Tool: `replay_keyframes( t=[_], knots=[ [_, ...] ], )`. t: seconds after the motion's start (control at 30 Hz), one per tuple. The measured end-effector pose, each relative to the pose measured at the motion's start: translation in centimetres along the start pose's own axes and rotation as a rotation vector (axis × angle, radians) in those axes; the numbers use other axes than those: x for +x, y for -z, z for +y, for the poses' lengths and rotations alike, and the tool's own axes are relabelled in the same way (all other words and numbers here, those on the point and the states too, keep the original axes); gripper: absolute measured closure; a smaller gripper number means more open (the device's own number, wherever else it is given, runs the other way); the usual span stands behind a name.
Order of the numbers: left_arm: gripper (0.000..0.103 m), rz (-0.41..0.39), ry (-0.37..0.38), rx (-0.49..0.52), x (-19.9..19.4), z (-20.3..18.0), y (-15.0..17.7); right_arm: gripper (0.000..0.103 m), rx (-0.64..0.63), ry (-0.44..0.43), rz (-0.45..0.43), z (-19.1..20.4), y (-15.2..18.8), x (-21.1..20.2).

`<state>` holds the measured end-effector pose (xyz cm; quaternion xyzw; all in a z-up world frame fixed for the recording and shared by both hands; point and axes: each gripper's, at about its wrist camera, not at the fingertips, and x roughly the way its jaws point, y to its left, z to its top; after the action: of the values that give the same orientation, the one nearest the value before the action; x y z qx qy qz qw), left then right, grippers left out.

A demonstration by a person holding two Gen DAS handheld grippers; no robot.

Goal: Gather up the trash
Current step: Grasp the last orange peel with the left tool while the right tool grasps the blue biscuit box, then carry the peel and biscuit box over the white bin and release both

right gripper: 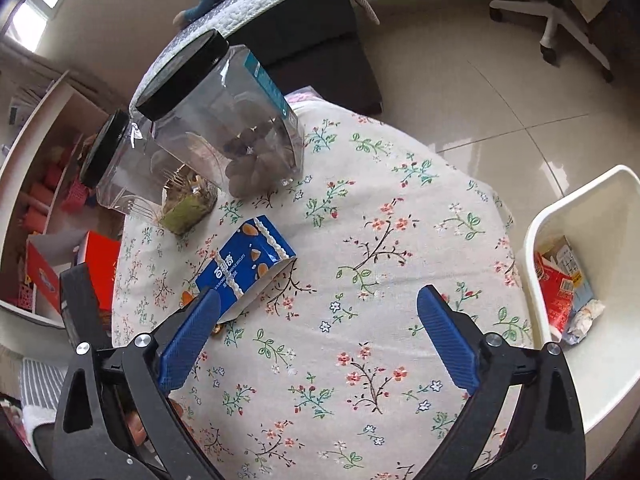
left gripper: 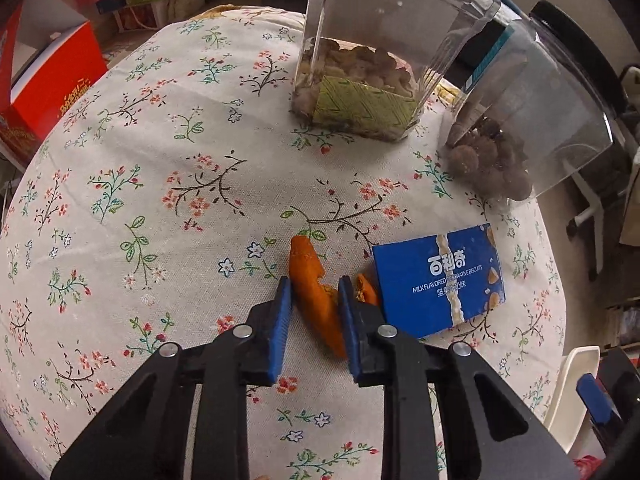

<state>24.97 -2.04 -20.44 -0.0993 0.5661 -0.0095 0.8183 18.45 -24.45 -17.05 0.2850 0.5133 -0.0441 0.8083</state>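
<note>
In the left wrist view, the left gripper (left gripper: 314, 296) is pointing down at a round table draped in a pale floral cloth (left gripper: 160, 168) of woven texture; its ribbed blue pads are clamping a curled strip of orange peel (left gripper: 316, 292), matte and leathery, lying on the cloth; a smaller scrap of peel (left gripper: 368, 290) is sitting just beside the right pad, touching the edge of a flat blue biscuit box (left gripper: 440, 280) of glossy card. Beyond it, two clear plastic jars are standing: one (left gripper: 360, 92) is holding brownish lumps and a green patterned packet, the other (left gripper: 520, 128), black-lidded, is holding round dark balls.

In the right wrist view, the right gripper (right gripper: 320, 304) is hanging over bare cloth with its blue pads spread wide and nothing between them; the blue biscuit box (right gripper: 248, 260) is lying just beyond the left pad, open-ended and slightly crushed; the two black-lidded jars (right gripper: 216, 120) are standing behind it. Off the table's right edge, a white plastic bin (right gripper: 600, 216), smooth and rounded, is holding crumpled paper and red and blue wrappers (right gripper: 564, 288).
</note>
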Motion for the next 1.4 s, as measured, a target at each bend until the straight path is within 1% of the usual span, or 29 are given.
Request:
replay_keyframes(
  t=[0.07,0.13,0.23,0.33,0.4,0.47,0.57,0.63,0.7,0.77,0.87,0.9,0.97,1.0,1.03,1.07,1.1,1.13,1.2,1.23,1.4],
  knots=[
    [0.09,-0.007,0.032,-0.02,-0.8,1.2,0.0,0.008,0.043,-0.017,0.023,0.0,0.2,1.1],
    [0.091,-0.03,0.048,-0.045,-2.1,2.6,-0.2,0.008,0.062,-0.023,0.035,0.3,0.3,1.9],
    [0.091,-0.053,0.079,-0.079,-3.7,4.7,-0.6,0.008,0.053,-0.009,0.041,1.2,0.6,3.0],
    [0.091,-0.09,0.079,-0.096,-5.6,6.4,-0.8,0.008,0.035,0.009,0.045,2.1,0.8,4.1],
    [0.091,-0.11,0.096,-0.108,-6.9,7.2,-1.3,0.008,0.029,0.029,0.041,2.7,0.8,4.9],
    [0.091,-0.139,0.1,-0.105,-8.4,7.7,-1.4,0.008,0.077,0.04,0.044,2.9,0.8,5.9],
    [0.091,-0.186,0.093,-0.085,-10.3,8.1,-1.4,0.008,0.224,0.026,0.059,3.6,0.6,7.5],
    [0.091,-0.21,0.098,-0.08,-11.1,8.4,-1.5,0.008,0.273,0.052,0.047,5.0,0.4,8.1],
    [0.091,-0.228,0.105,-0.076,-12.1,8.7,-1.5,0.008,0.278,0.104,0.02,6.7,0.1,8.6],
    [0.091,-0.239,0.108,-0.072,-12.7,9.1,-1.5,0.007,0.275,0.149,0.018,8.1,-0.1,9.4],
    [0.091,-0.245,0.096,-0.065,-13.0,9.9,-1.4,0.007,0.25,0.197,0.041,9.6,0.0,10.9],
    [0.091,-0.246,0.092,-0.069,-13.1,10.3,-1.4,0.006,0.223,0.215,0.036,10.0,0.2,11.1],
    [0.091,-0.249,0.088,-0.086,-13.3,11.3,-1.5,0.008,0.164,0.233,0.022,10.5,0.7,11.2],
    [0.091,-0.251,0.088,-0.098,-13.5,11.9,-1.6,0.015,0.128,0.252,0.014,10.7,1.0,11.2],
    [0.091,-0.254,0.088,-0.111,-13.6,12.4,-1.7,0.026,0.088,0.269,0.001,11.0,1.4,11.0],
    [0.091,-0.256,0.087,-0.123,-13.7,13.0,-1.7,0.032,0.056,0.262,-0.012,11.1,1.6,10.8],
    [0.091,-0.258,0.087,-0.134,-13.9,13.4,-1.7,0.038,0.034,0.234,-0.01,11.2,1.8,10.6],
    [0.091,-0.26,0.089,-0.144,-14.1,13.8,-1.6,0.042,0.011,0.211,0.0,11.3,2.1,10.4],
    [0.091,-0.263,0.088,-0.156,-14.4,14.3,-1.5,0.044,-0.026,0.159,0.019,11.2,2.7,9.8],
    [0.091,-0.264,0.085,-0.157,-14.6,14.5,-1.4,0.045,-0.042,0.147,0.022,11.2,3.1,9.3],
    [0.091,-0.277,0.056,-0.137,-15.8,14.6,-0.2,0.045,-0.13,0.113,0.009,11.6,4.8,6.5]
  ],
)
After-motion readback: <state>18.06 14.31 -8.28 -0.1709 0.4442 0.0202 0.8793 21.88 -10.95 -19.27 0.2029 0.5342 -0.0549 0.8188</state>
